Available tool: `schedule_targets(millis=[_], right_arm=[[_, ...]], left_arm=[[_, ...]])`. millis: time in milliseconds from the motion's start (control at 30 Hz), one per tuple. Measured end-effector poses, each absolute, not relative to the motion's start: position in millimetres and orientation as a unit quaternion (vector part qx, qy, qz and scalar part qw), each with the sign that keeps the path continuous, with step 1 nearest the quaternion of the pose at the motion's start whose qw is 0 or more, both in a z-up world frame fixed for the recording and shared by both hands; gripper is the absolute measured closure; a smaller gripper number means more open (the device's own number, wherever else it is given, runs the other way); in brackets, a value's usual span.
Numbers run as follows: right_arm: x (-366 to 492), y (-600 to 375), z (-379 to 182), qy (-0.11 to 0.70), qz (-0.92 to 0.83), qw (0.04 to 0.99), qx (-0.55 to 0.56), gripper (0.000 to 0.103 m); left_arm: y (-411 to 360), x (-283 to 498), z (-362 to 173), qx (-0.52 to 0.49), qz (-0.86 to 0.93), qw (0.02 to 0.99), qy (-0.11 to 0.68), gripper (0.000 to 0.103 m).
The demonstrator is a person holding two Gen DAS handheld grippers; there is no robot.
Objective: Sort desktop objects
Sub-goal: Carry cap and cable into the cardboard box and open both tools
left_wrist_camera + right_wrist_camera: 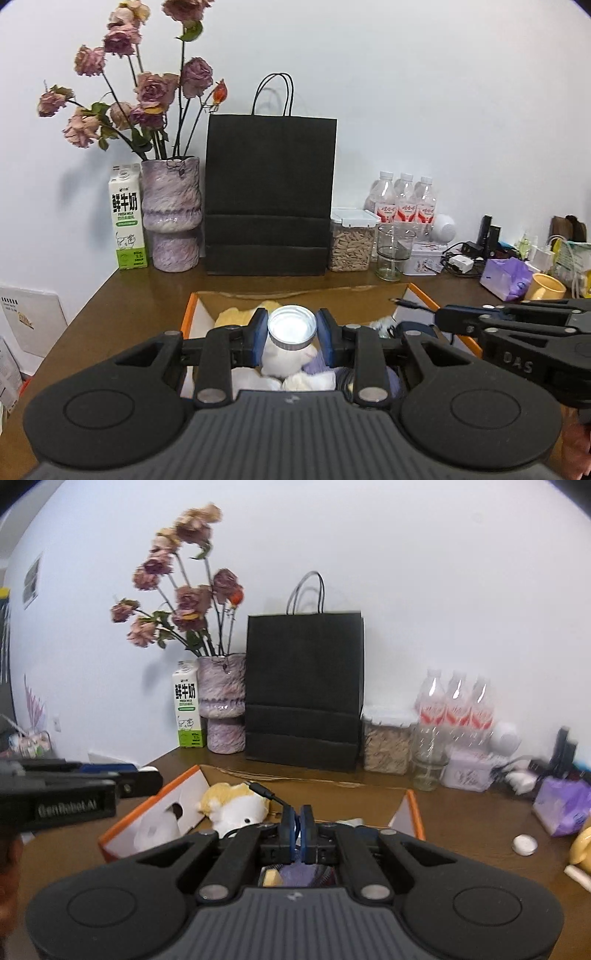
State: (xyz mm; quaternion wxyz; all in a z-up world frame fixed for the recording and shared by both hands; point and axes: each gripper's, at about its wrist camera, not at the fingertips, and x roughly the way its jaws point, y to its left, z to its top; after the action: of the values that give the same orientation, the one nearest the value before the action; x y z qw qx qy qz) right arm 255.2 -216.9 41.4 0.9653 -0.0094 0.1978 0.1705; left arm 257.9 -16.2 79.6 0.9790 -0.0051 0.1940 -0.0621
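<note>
Left gripper [291, 328] clamped on silver-lidded jar [291, 326] above brown desk [147, 295]; right gripper [296, 829] pinching black cable [264, 792], right view only.

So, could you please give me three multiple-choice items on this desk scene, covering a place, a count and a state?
1. Where does the milk carton stand?
A. right of the black bag
B. directly left of the vase
C. inside the orange-edged box

2. How many water bottles stand by the wall?
A. two
B. three
C. five

3. What is the state of the left tool?
A. wide open and empty
B. shut on nothing
C. closed on a silver-lidded jar

Answers:
1 B, the carton stands beside the vase on its left.
2 B, three white caps show in a row.
3 C, both blue pads press the sides of the jar.
</note>
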Motion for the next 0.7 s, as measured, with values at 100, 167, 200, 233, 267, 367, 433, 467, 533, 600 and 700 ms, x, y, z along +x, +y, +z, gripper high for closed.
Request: schedule_targets(millis=[100,167,200,233,267,367,433,467,533,600,700], right_arm=[[278,-211,40,0.212,0.164,0.963,-0.007,0.101],[292,-204,34,0.223,0.157,0.962,-0.013,0.101],[297,-202,30,0.229,0.155,0.961,-0.013,0.101],[302,-199,26,0.235,0.152,0.96,-0.013,0.101],[307,-197,21,0.242,0.15,0.958,-0.013,0.101],[316,-195,9,0.258,0.143,0.955,-0.01,0.101],[318,-196,3,0.264,0.141,0.954,-0.009,0.102],[318,-196,1,0.266,0.139,0.954,-0.009,0.102],[319,-197,-1,0.27,0.138,0.953,-0.009,0.1],[318,-199,-2,0.273,0.136,0.952,-0.006,0.091],[316,-204,-1,0.273,0.126,0.954,-0.001,0.028]], left_arm=[[-27,278,74,0.011,-0.057,0.978,0.202,0.074],[-32,289,67,0.018,-0.05,0.976,0.212,0.074],[-34,294,64,0.019,-0.05,0.975,0.217,0.074],[-34,298,60,0.021,-0.047,0.974,0.222,0.074],[-34,301,57,0.023,-0.043,0.973,0.226,0.074],[-32,308,49,0.025,-0.034,0.971,0.236,0.074],[-30,312,45,0.027,-0.028,0.97,0.24,0.074],[-30,314,44,0.03,-0.026,0.97,0.241,0.073],[-28,315,44,0.031,-0.025,0.97,0.239,0.072],[-26,314,45,0.033,-0.021,0.971,0.234,0.051],[-21,310,48,0.032,-0.008,0.975,0.218,0.001]])
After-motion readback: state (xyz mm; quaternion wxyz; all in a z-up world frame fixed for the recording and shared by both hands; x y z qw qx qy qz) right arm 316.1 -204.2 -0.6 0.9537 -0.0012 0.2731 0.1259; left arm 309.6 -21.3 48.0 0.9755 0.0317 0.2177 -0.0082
